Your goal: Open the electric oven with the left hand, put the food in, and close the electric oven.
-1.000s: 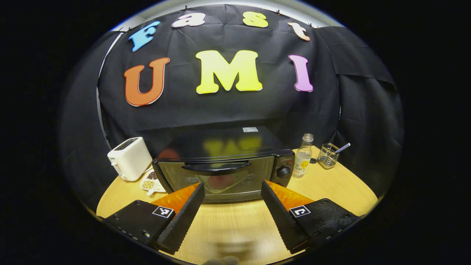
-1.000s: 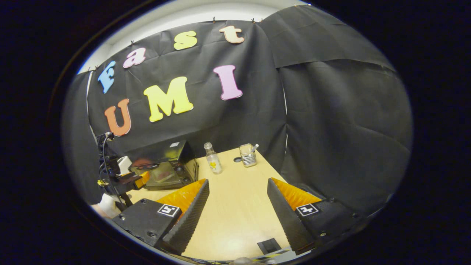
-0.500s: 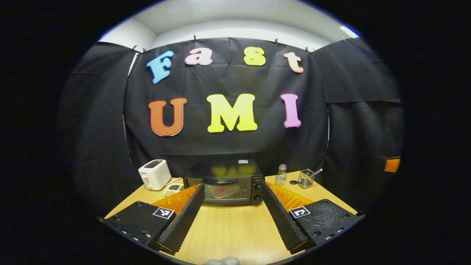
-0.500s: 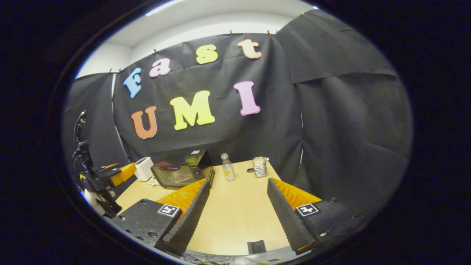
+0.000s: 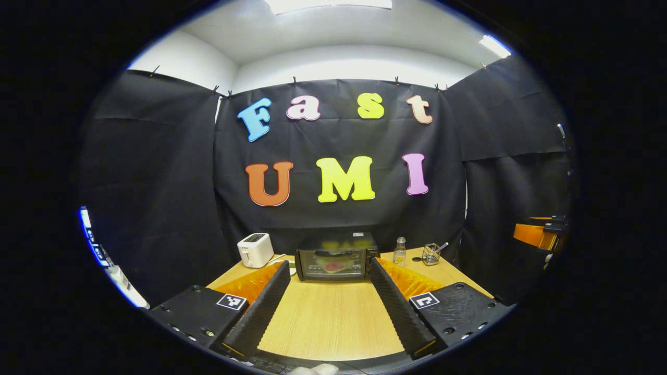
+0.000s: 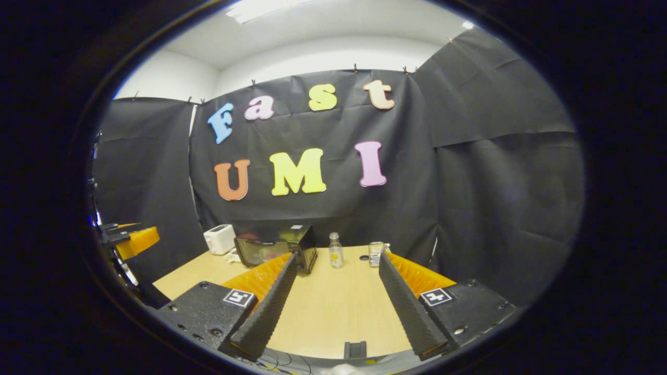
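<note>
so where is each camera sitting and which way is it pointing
Left gripper view: rides on the left hand-held gripper, back from the table's near edge, facing the electric oven square on; its own two open fingers show at the bottom.
Right gripper view: rides on the right hand-held gripper, facing the table and back wall, oven off to the left; its own open fingers show.
Shared: oven, white toaster, glass bottle, wire holder, wooden table.

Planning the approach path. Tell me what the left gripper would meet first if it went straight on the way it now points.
Likely the oven, its door shut, dead ahead between the open left gripper fingers. Only bare table lies before it; depth is uncertain.
</note>
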`<action>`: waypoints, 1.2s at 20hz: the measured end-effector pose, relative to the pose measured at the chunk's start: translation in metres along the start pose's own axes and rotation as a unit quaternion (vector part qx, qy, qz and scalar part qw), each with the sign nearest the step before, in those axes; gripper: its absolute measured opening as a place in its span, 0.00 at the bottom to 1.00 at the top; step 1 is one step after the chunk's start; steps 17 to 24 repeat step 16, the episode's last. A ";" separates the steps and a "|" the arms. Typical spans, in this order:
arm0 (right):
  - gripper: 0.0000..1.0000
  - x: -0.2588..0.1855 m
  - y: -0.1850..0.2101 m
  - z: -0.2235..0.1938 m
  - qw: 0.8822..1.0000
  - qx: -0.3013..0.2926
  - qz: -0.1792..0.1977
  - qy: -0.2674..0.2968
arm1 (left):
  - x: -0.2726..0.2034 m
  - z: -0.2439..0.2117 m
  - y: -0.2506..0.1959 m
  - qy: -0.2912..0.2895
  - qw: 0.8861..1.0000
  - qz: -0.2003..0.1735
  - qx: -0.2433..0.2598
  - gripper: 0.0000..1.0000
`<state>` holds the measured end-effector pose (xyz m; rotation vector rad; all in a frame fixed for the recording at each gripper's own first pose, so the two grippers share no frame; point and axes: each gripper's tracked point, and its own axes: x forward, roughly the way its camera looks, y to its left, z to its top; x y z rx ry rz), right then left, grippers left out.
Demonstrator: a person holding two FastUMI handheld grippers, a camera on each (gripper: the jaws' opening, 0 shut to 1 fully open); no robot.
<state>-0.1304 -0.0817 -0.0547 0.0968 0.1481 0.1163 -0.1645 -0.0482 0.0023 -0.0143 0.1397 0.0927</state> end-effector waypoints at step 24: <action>0.96 -0.035 0.062 0.014 0.999 -0.020 -0.035 -0.021 | -0.014 -0.001 0.067 -0.013 1.000 -0.015 -0.011 0.97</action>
